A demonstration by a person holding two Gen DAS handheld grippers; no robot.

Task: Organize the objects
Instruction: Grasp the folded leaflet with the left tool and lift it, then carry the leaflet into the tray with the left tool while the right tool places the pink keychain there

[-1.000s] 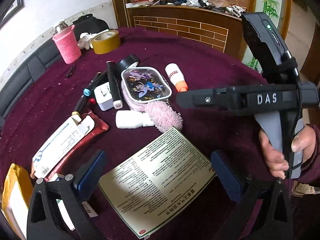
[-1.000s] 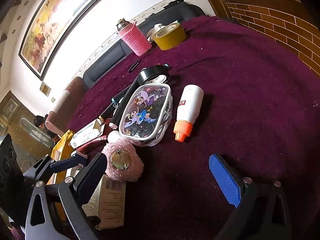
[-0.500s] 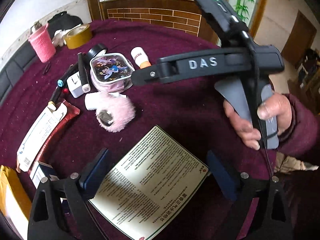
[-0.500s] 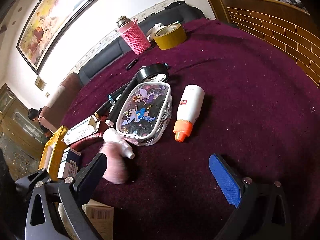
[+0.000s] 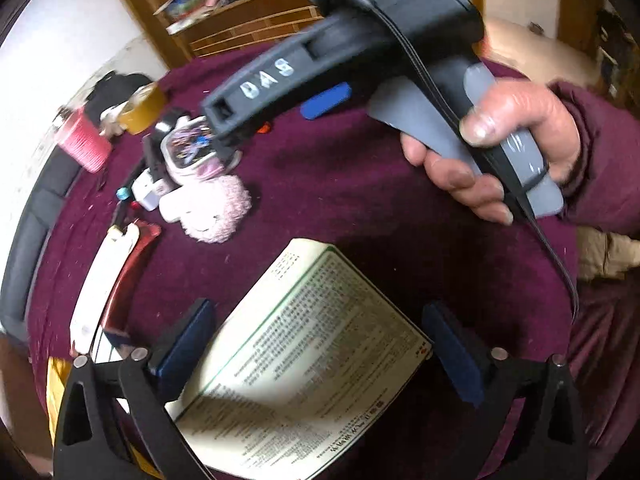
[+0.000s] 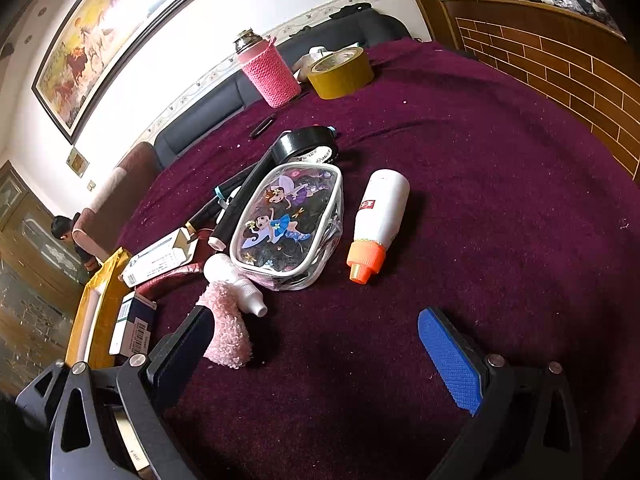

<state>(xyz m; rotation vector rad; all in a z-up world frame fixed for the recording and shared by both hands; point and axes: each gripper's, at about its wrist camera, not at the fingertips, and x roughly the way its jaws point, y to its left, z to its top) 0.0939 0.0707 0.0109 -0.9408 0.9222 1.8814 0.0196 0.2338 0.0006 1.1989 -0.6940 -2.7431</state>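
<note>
The white bottle (image 6: 382,216) lies on the table (image 6: 500,184) just right of the pouch (image 6: 288,224), orange cap toward the camera. Both grippers, left (image 5: 320,350) and right (image 6: 316,354), hover with fingers apart, empty.

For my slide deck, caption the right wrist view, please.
Open right gripper hovers over maroon tablecloth near cartoon pouch and orange-capped bottle.

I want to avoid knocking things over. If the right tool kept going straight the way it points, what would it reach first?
Probably the white bottle with the orange cap, lying nearly dead ahead of the open right tool. The cartoon pouch sits just left of that line. Depth is uncertain.
</note>
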